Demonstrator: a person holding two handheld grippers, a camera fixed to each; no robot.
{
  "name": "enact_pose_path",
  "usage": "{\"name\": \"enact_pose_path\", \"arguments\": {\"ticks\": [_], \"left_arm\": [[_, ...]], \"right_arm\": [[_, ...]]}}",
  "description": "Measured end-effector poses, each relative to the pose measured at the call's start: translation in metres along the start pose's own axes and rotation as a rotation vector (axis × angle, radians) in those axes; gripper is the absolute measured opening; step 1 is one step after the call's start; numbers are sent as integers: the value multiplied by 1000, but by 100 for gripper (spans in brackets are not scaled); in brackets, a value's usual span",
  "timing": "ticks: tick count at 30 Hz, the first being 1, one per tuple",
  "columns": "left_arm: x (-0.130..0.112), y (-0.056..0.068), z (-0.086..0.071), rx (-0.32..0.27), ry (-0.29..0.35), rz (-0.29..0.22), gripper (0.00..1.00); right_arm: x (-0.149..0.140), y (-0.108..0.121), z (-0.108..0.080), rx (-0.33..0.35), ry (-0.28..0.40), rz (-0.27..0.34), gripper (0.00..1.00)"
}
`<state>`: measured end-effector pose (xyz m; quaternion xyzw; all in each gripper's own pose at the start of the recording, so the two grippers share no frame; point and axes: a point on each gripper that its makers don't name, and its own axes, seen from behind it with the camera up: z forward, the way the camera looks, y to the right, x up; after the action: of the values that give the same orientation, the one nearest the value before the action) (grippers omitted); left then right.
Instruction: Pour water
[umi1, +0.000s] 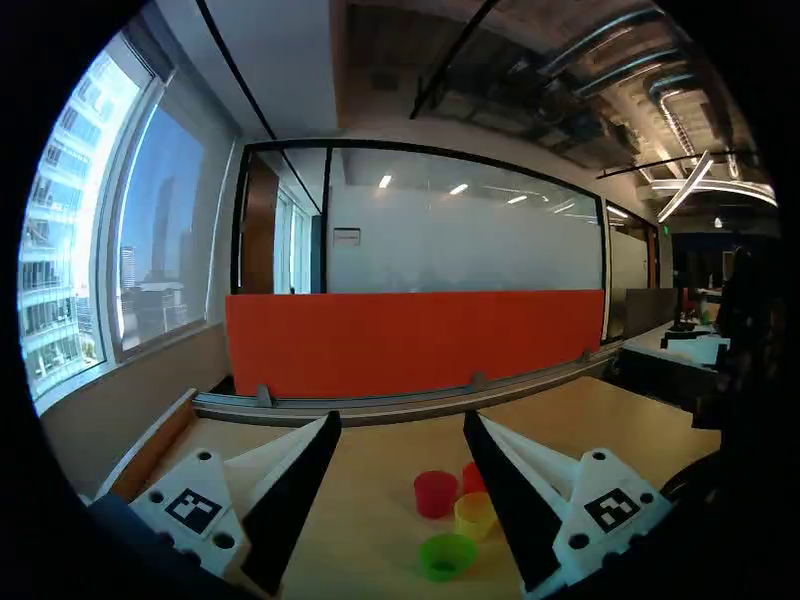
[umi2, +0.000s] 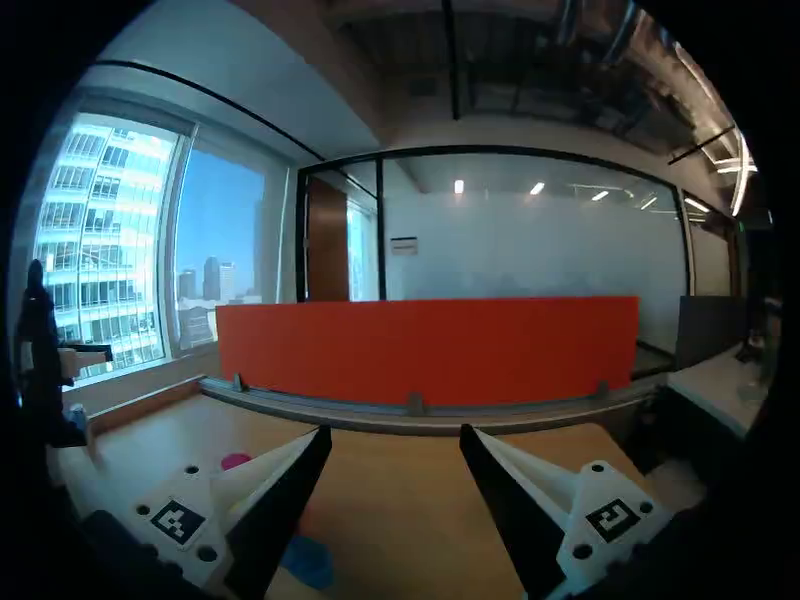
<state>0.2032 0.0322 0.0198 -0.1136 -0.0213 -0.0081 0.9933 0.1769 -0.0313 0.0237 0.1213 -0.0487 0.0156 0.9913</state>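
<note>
On the pale wooden desk (umi1: 380, 470): small red, yellow and green plastic cups (umi1: 474, 514) cluster.
Jaws: our left gripper (umi1: 402, 418) and right gripper (umi2: 395, 432) both gape wide, empty.
Risk: grabbing one, we may topple neighbours.

Open desk (umi1: 385, 465) ahead, cups (umi1: 474, 514) clustered right, orange partition (umi1: 415, 340) beyond

red cup (umi1: 435, 493) | yellow cup (umi1: 474, 515) | green cup (umi1: 447, 556) — upright, clustered close on desk (umi1: 370, 500)
</note>
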Motion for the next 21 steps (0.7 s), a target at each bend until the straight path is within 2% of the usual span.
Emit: {"name": "enact_pose_path", "arguments": {"ticks": [5, 12, 21], "left_arm": [[-3, 7, 0, -42, -8, 3, 91], [-1, 21, -2, -116, -10, 5, 91], [-2, 31, -5, -184, -23, 21, 91]], "right_arm": [[0, -9, 0, 51, -11, -7, 99], [1, -31, -1, 161, -25, -25, 99], [5, -61, -5, 303, -36, -52, 99]]}}
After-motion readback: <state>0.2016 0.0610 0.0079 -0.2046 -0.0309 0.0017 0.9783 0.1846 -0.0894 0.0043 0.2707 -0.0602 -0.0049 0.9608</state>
